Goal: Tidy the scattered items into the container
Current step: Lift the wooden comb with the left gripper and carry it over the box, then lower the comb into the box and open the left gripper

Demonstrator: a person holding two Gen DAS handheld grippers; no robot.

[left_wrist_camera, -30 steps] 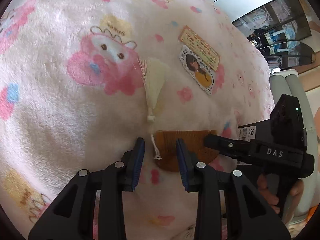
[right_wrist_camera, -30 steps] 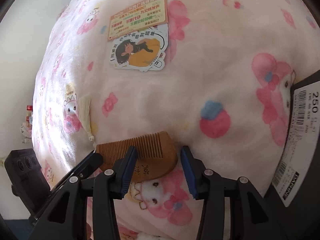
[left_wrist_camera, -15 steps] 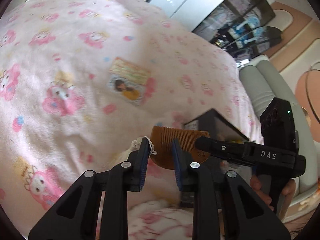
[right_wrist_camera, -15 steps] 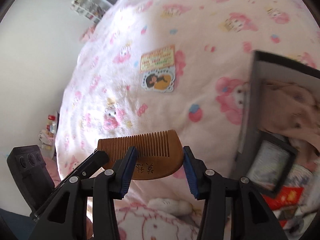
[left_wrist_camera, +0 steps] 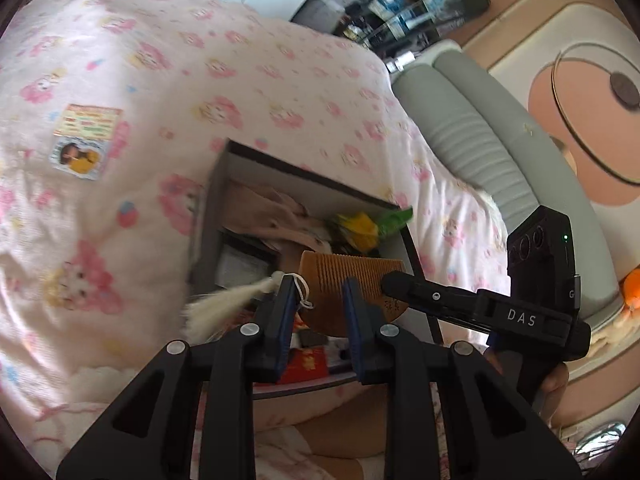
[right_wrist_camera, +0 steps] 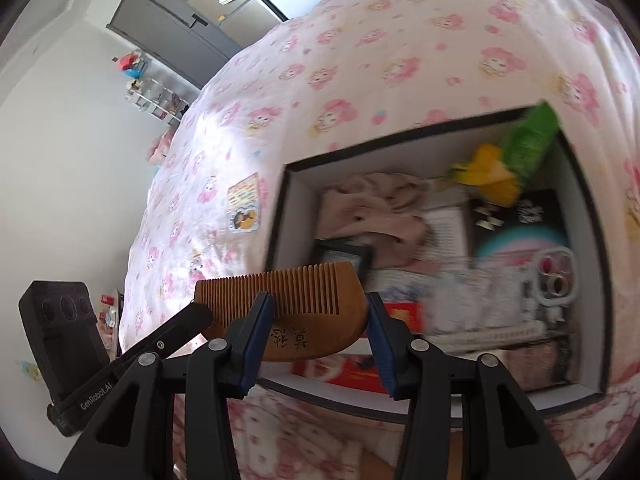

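Two tongs share one wooden comb [right_wrist_camera: 296, 312], held in the air above the near edge of the open box [right_wrist_camera: 440, 128] on the bed. Right wrist view: the right tongs [right_wrist_camera: 316, 336] pinch the comb by its two ends, teeth pointing away, dark characters stamped on the rounded spine between the fingers. This view alone shows the box interior: beige cloth [right_wrist_camera: 372, 208], yellow-and-green packet [right_wrist_camera: 516, 152], black card, red packet. Left wrist view: the left tongs [left_wrist_camera: 318, 312] are narrowed around the comb's [left_wrist_camera: 348, 280] left end; whether the pads press the wood, I cannot tell. Only here is the cream tassel [left_wrist_camera: 224, 304] visible, on a white cord at that end, streaming left of the left finger. A sticker card [left_wrist_camera: 84, 140] lies on the pink blanket [left_wrist_camera: 120, 60], far left of both tongs.
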